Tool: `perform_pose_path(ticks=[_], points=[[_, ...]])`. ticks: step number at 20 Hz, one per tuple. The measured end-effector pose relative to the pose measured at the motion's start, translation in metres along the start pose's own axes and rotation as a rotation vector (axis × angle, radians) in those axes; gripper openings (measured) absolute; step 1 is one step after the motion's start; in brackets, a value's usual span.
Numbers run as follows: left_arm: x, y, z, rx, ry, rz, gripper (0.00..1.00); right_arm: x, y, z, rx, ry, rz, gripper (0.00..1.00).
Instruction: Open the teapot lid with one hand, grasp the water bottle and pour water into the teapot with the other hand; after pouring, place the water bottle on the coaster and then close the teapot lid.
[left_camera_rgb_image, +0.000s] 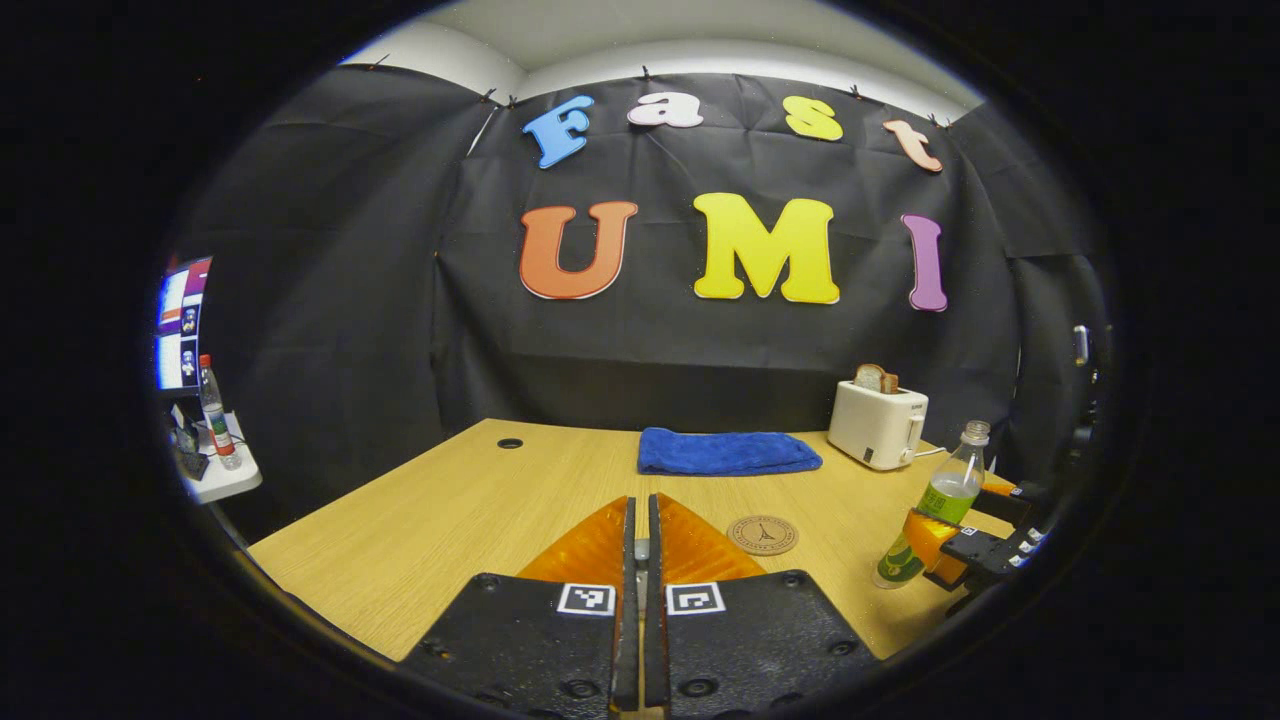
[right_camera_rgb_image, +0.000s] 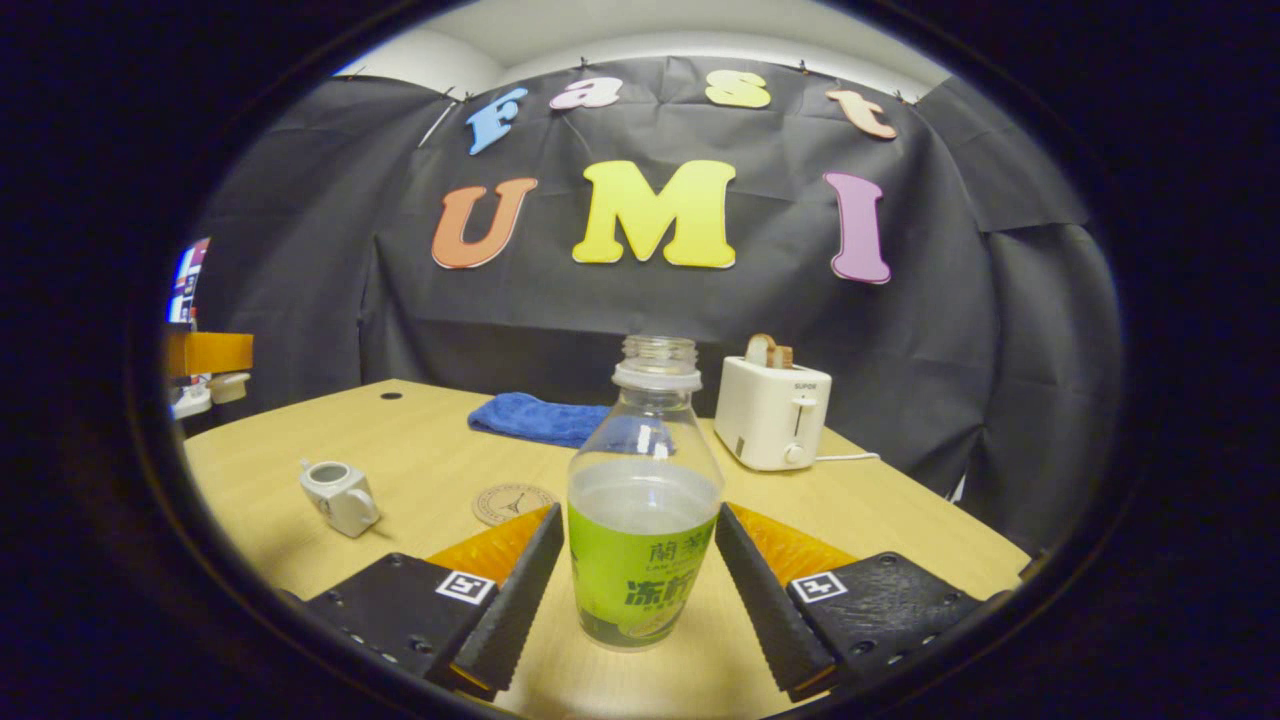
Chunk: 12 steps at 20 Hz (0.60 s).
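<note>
The right tongs (right_camera_rgb_image: 632, 580) stand wide around the uncapped water bottle (right_camera_rgb_image: 643, 500) on the desk (right_camera_rgb_image: 420, 450), flanking it for a grasp; the lidless teapot (right_camera_rgb_image: 338, 495) waits left of the coaster (right_camera_rgb_image: 512, 502). The left tongs (left_camera_rgb_image: 640, 560) are narrow, nearly closed, the teapot's lid possibly pinched between them

In the right gripper view, the water bottle (right_camera_rgb_image: 645, 500) stands centre on the bench (right_camera_rgb_image: 900, 520); teapot (right_camera_rgb_image: 340, 495) left, coaster (right_camera_rgb_image: 512, 502) between them, towel (right_camera_rgb_image: 540, 417) and toaster (right_camera_rgb_image: 772, 412) behind.
</note>
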<state>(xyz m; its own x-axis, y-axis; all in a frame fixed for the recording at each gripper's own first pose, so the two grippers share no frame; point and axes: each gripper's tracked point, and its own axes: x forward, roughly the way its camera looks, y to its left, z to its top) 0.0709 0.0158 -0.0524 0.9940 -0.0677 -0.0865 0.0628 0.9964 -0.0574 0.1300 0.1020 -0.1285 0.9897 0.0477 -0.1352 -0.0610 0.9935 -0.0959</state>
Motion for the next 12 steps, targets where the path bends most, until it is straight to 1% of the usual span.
perform_pose_path(ticks=[1, 2, 4, 5, 7, 9, 12], points=[[-0.002, 0.005, 0.001, -0.016, 0.003, 0.000, 0.05, 0.002, 0.000, 0.001, 0.001, -0.002, -0.006, 0.89], [-0.003, 0.007, 0.002, -0.030, 0.005, -0.011, 0.05, 0.000, 0.002, 0.004, 0.009, -0.008, -0.004, 0.78], [-0.003, 0.013, 0.001, -0.041, 0.006, -0.019, 0.05, 0.002, 0.012, 0.007, -0.006, -0.012, 0.003, 0.75], [-0.003, 0.017, -0.002, -0.043, 0.015, -0.019, 0.05, 0.001, 0.018, 0.006, -0.024, -0.011, 0.015, 0.74], [-0.004, 0.021, 0.003, -0.038, -0.008, -0.030, 0.05, -0.002, 0.028, 0.012, -0.061, -0.020, 0.025, 0.74], [-0.004, 0.026, 0.004, -0.047, -0.013, -0.039, 0.04, 0.000, 0.031, 0.016, -0.117, -0.022, 0.010, 0.73], [-0.006, 0.039, 0.004, -0.042, -0.012, -0.021, 0.05, 0.002, 0.037, 0.026, -0.175, -0.025, -0.003, 0.73]])
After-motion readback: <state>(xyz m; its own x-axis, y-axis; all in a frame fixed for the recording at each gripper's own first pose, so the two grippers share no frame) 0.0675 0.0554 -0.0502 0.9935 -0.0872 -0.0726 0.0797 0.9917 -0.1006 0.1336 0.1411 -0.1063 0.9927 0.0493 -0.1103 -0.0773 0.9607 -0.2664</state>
